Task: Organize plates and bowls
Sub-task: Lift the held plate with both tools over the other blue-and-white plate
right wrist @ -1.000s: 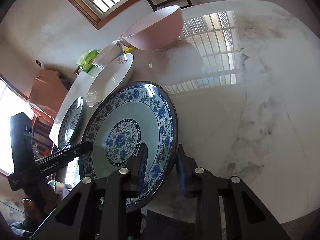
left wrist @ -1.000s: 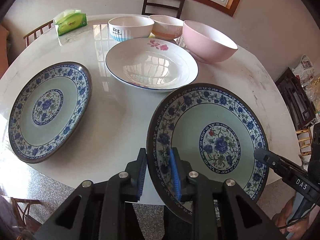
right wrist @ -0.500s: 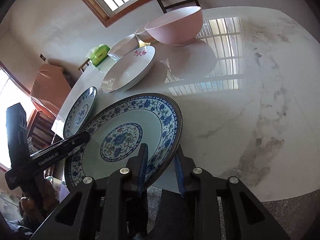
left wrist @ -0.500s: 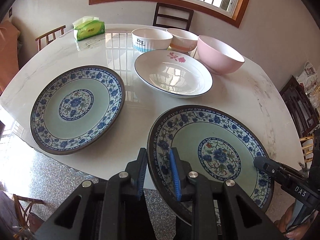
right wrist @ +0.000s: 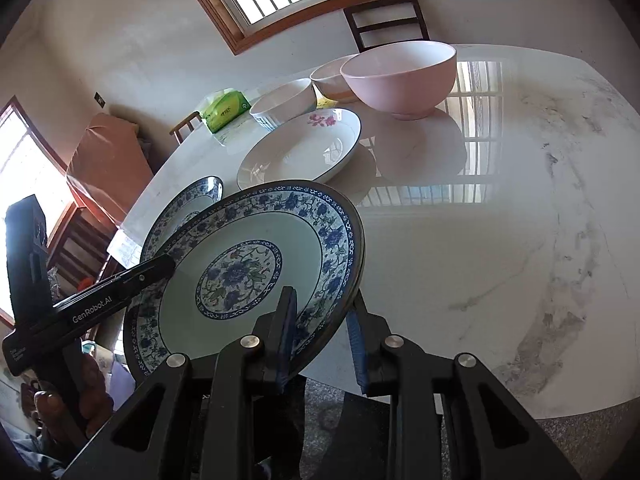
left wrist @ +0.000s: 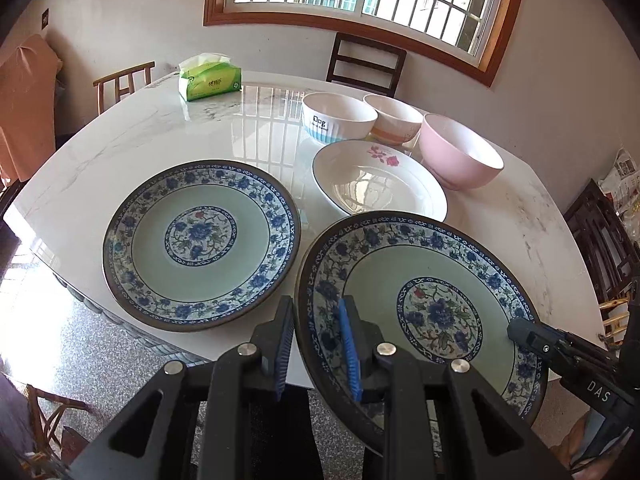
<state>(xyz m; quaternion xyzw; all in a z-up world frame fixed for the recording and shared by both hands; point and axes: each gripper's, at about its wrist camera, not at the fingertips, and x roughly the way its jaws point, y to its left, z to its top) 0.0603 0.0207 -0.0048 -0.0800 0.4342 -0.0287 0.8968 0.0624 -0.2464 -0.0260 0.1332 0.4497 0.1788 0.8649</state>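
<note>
We hold one blue-patterned plate (left wrist: 420, 308) between us, lifted off the marble table (left wrist: 160, 148) and tilted, its rim gripped on opposite sides. Starting at the left of the left wrist view, a wooden chair (left wrist: 124, 80) stands behind the table and a green tissue pack (left wrist: 210, 82) sits near the far edge. Nearer to us a second blue-patterned plate (left wrist: 200, 240) lies flat on the table, just beside the one we carry; in the right wrist view the held plate overlaps it and hides most of it. Our left gripper (left wrist: 316, 344) has its jaws closed narrowly on the near left rim of the held plate, one pad under and one over the rim. Behind the held plate sits a white plate with a pink flower (left wrist: 380, 184), close to its far edge. Beyond that, a white bowl marked "Dog" (left wrist: 338, 122), a small bowl with an orange band (left wrist: 394, 118) and a pink bowl (left wrist: 460, 156) stand bunched together, with a dark chair (left wrist: 366, 64) past them. At the right, our right gripper (right wrist: 322, 332) clamps the plate's opposite rim, jaws nearly shut on it. The right half of the table lies bare in that view.
</note>
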